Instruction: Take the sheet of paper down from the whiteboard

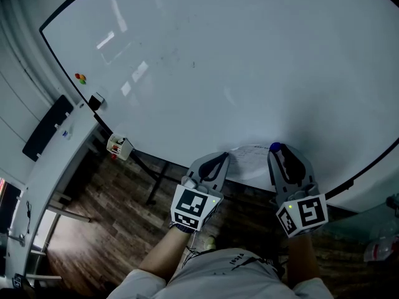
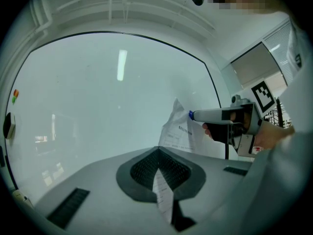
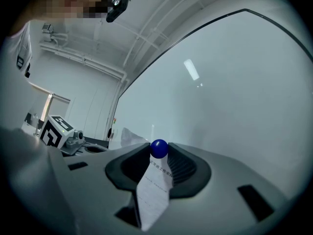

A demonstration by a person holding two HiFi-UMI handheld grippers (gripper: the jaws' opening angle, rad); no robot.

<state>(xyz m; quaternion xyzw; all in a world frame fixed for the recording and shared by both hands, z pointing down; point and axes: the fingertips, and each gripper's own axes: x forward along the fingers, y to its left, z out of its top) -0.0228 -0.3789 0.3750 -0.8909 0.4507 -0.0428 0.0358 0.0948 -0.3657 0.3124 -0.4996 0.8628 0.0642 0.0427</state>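
Observation:
The sheet of paper point(image 1: 251, 157) hangs low on the whiteboard point(image 1: 249, 61), between my two grippers. My left gripper point(image 1: 222, 159) is shut on the sheet's left edge; in the left gripper view a strip of the paper point(image 2: 162, 196) runs down between the closed jaws of the left gripper point(image 2: 157, 154). My right gripper point(image 1: 278, 151) is shut on the right edge, with a round blue magnet point(image 1: 275, 147) at its tip. In the right gripper view the blue magnet point(image 3: 158, 148) sits on top of the pinched paper point(image 3: 153, 187), at the jaws of the right gripper point(image 3: 159, 156).
Small coloured magnets point(image 1: 80, 78) and a black eraser point(image 1: 95, 100) sit at the board's left edge. A small box point(image 1: 118, 146) hangs at the lower left corner. A white desk point(image 1: 43, 173) stands to the left, above wooden floor point(image 1: 118, 210).

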